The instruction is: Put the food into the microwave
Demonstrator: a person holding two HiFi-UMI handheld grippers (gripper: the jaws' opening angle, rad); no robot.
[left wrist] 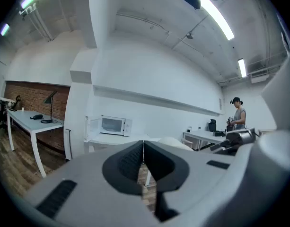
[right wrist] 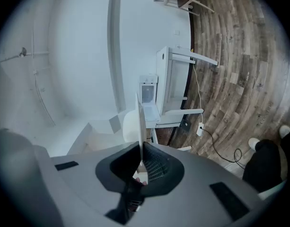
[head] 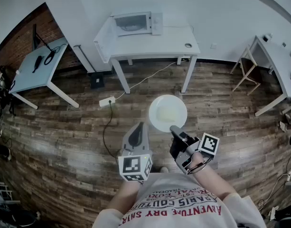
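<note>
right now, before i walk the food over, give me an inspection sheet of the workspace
surface: white table, top mostly bare.
job's things: microwave on the table, door open; white plate with pale food, held over the floor.
clutter: small round thing near the table's right corner.
grippers: left gripper jaws together, empty; right gripper jaws shut on the plate's rim.
cables: white cable from the table to a power strip; dark cable on the floor.
surroundings: wood floor; side table at left; another table at right; a person in the distance.
</note>
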